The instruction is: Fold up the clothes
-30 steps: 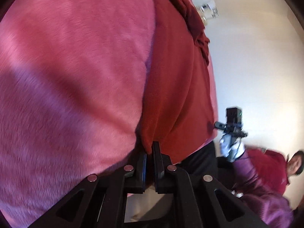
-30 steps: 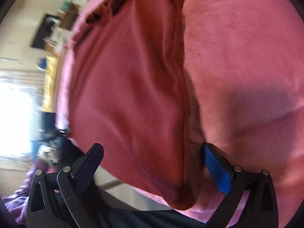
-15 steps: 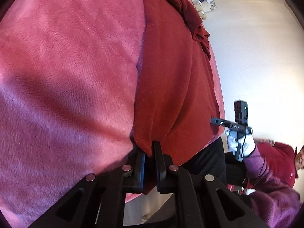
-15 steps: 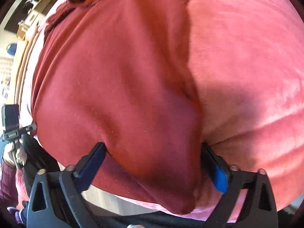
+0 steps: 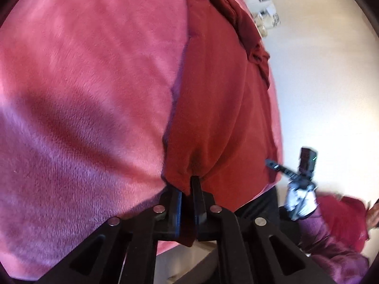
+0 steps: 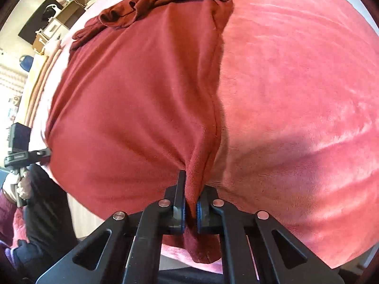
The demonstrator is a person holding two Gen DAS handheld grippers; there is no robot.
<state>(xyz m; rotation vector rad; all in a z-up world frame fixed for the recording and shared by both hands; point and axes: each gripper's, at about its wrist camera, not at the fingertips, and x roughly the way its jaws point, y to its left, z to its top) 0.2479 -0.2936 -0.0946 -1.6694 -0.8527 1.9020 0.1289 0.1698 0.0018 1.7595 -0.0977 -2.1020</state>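
A dark red soft-knit garment is spread flat on the pink plush blanket, its hem at the blanket's near edge and its bunched top toward the far edge. One near hem corner is pinched in the left gripper, the other in the right gripper, both clamped tight on cloth. For a clean fold, both corners should be lifted level and together, kept taut, and laid square toward the far edge so that no crease is dragged in.
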